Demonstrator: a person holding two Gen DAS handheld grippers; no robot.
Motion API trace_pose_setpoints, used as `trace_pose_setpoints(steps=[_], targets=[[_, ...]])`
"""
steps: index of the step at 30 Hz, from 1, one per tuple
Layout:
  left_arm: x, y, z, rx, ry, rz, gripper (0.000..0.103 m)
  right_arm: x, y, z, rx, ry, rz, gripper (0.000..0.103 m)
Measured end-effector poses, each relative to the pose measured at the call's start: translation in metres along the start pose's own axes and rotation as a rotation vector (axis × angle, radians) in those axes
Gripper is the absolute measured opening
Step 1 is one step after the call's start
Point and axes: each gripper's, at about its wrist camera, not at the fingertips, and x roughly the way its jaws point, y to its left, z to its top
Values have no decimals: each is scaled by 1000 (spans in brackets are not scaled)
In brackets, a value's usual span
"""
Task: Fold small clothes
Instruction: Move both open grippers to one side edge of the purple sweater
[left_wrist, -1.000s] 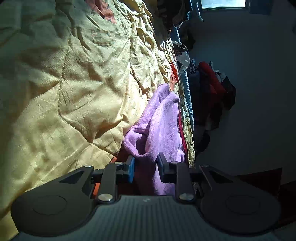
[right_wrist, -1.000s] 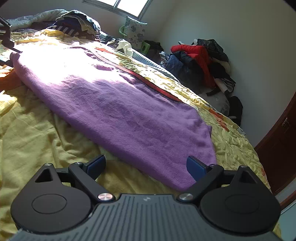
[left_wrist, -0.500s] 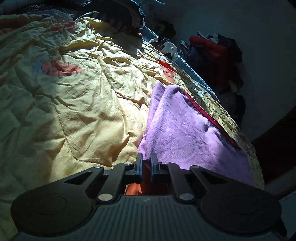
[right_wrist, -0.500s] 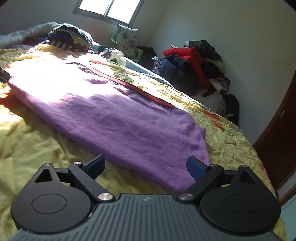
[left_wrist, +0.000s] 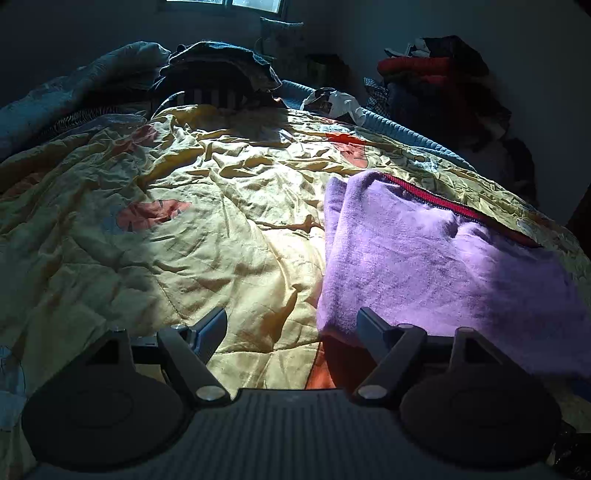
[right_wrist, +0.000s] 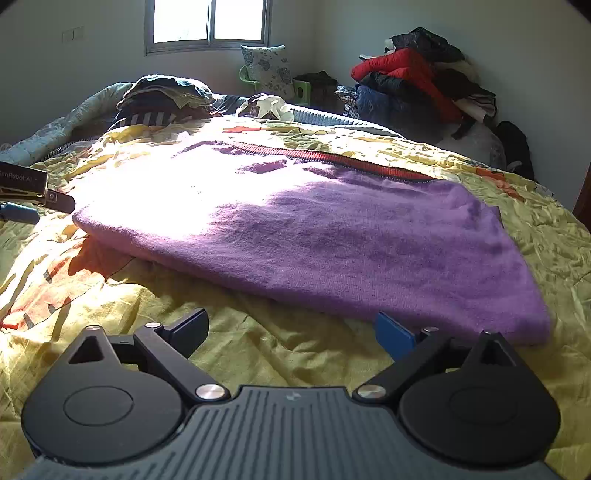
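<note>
Left gripper: your left gripper (left_wrist: 291, 332) has its jaws spread wide, nothing between them, low over the yellow quilt (left_wrist: 184, 240).
Right gripper: your right gripper (right_wrist: 291, 328) is also spread wide and empty, just short of the garment's near edge.
Purple garment: the purple garment (right_wrist: 314, 229) lies folded flat on the bed, at 12 o'clock from your right gripper and 2 o'clock from your left; a red-trimmed edge (right_wrist: 332, 158) runs along its far side.
Far end: a stack of dark clothes (right_wrist: 166, 96) sits at 11 o'clock.
Corner: a heap of jackets (right_wrist: 417, 81) lies at 1 o'clock by the wall.
</note>
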Motion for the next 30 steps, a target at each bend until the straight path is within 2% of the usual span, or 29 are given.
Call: trace_pose_setpoints(steps=[3,8,13,23,27,30], targets=[[-2,-6,2,59,-11,16,83,-13,21,-2,-78,-54,39,96],[1,-9,5,64,-8,10,83,-18,54,0,-211,-92,5,96],[3,-10,7,75,-8,14,83,-19,65,4,-217,-92,32,96],[9,-5,14,76,1,17,83,-13,74,5,-222,-95,20,96],[17,-4,27,68,21,-47,83,-9,82,9,-270,-111,-21,96],[33,1,47,20,74,-146,85,-5,95,13,-333,-142,-47,96]])
